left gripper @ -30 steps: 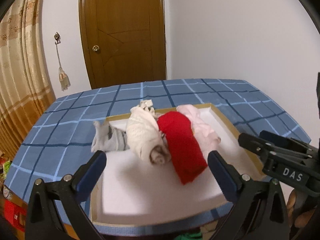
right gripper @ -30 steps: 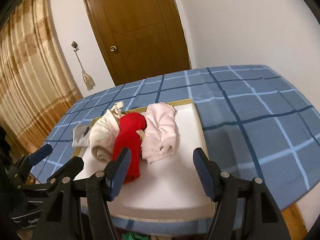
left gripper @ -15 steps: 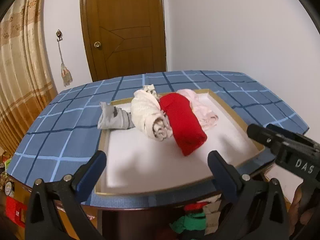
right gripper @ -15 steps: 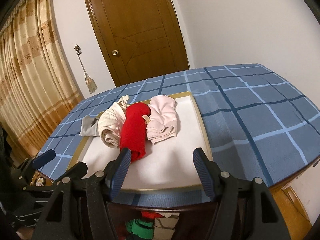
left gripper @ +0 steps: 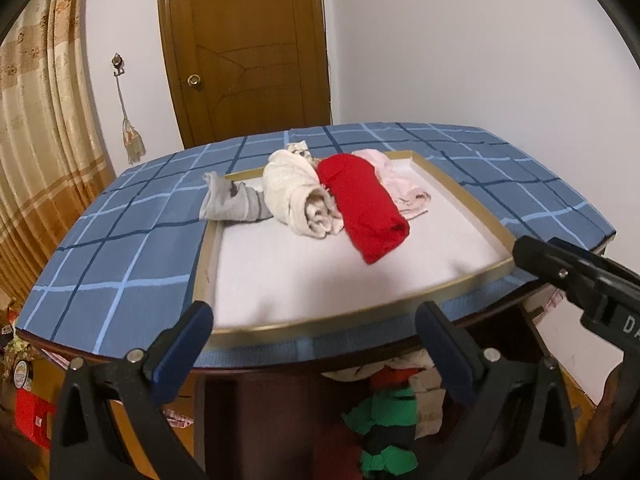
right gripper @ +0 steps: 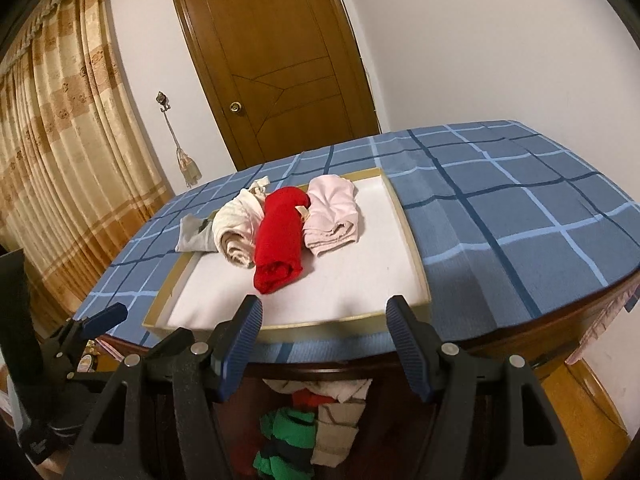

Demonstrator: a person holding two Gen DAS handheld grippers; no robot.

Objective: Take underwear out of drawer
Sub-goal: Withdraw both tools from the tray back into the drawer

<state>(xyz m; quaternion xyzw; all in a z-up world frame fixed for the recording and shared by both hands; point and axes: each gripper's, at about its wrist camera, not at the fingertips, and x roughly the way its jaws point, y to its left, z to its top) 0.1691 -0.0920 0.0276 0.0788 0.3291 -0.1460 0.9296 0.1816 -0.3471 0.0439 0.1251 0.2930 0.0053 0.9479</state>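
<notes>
- Table [left gripper: 120, 264] with blue plaid cloth carries a shallow tray [left gripper: 472, 200].
- Open drawer [right gripper: 320, 432] below the table edge: underwear heap inside, green piece [right gripper: 288, 424] on top.
- Your left gripper [left gripper: 312, 344] and right gripper [right gripper: 324, 340]: jaws apart, empty, above the drawer.
- Red roll [left gripper: 366, 208] lies in the tray.

Your surroundings: a cloth-covered table in a room with a door and a curtain

Ahead of you a blue checked cloth [left gripper: 120, 264] covers the table top, and a shallow tray [left gripper: 476, 204] with a gold rim and a white floor lies on it near the front edge. Behind the table you have a brown wooden door [left gripper: 248, 40], closed, with a round brass knob [left gripper: 194, 79] on its left side. Left of the door a tassel [left gripper: 134, 142] hangs from a wall hook [left gripper: 117, 60] on the white wall [left gripper: 460, 40]. A tan and gold patterned curtain [left gripper: 40, 140] fills your far left. Low on the left, below the table edge, sits something red [left gripper: 30, 412], too blurred to name.
</notes>
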